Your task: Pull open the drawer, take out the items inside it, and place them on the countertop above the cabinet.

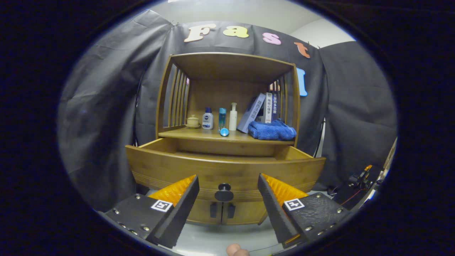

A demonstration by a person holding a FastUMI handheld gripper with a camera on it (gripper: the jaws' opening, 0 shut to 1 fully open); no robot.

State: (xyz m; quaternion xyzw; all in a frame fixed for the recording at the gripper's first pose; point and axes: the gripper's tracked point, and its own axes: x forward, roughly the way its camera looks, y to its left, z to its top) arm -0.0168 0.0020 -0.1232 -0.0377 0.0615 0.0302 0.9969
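Note:
The wooden cabinet's drawer [224,170] stands pulled out toward me, its front panel just ahead of my fingers. Its black round knob [224,193] sits between my fingertips without touching either. My gripper [227,183] is open, with nothing held between the black fingers [181,206]. The drawer's inside is hidden behind its front panel. Above the drawer lies the countertop [199,134], carrying a small lidded cup [192,121], a white bottle with a blue cap [207,119], a blue bottle [222,119], a white pump bottle [233,117] and a small blue round item [224,132].
Leaning books [261,111] and a folded blue towel [272,130] fill the countertop's right part. Two black door handles [222,210] sit below the drawer. Cables and a small device [359,177] lie at the right on the floor. A fingertip [236,250] shows below my fingers.

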